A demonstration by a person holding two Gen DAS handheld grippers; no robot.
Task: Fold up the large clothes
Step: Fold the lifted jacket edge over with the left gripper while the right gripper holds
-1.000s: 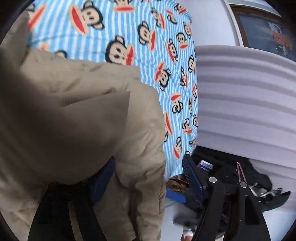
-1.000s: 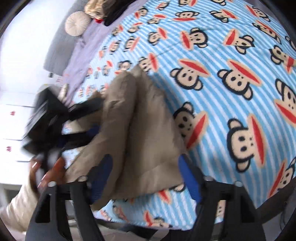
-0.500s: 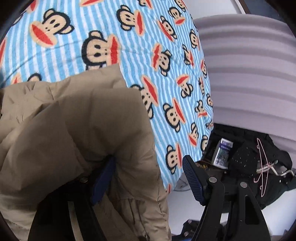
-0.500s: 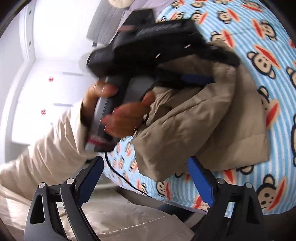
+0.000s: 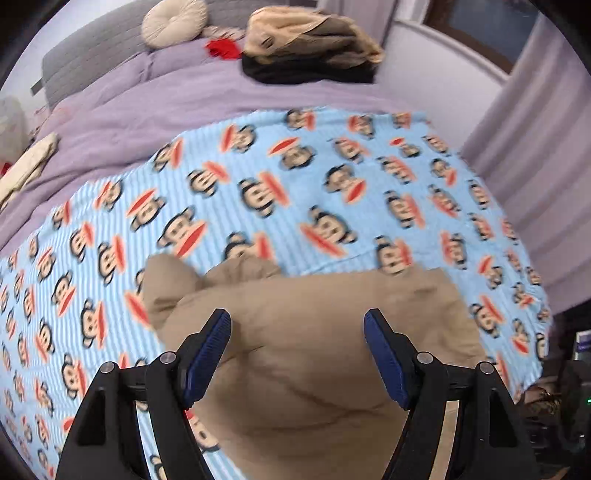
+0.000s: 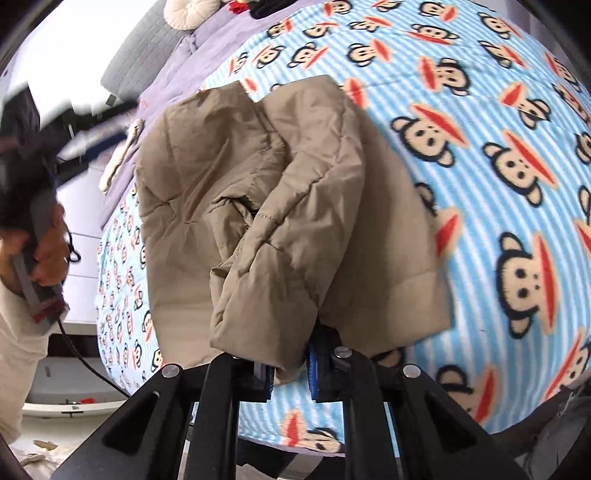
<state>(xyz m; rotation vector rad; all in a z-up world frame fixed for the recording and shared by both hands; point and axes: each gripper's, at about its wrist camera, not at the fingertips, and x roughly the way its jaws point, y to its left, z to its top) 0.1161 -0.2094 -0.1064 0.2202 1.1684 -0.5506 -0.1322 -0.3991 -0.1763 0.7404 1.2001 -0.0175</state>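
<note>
1. The right tongs (image 6: 290,367) have just been closing and now pinch a fold of the tan padded jacket (image 6: 280,206) at the lower middle of the right wrist view.
2. The left tongs (image 5: 297,350) stand wide apart above the jacket (image 5: 314,350) — nothing between the pads.
3. The jacket lies bunched and folded over itself on the blue striped monkey-print blanket (image 6: 498,155), centre to lower frame in both views.
4. The blanket covers a bed with a lilac duvet (image 5: 184,99) at upper left.
5. A heap of clothes (image 5: 310,48) and a round cushion (image 5: 173,22) sit at the top — far from the jacket.
6. A hand (image 6: 44,251) grips the left tool's handle at the left edge of the right wrist view.
</note>
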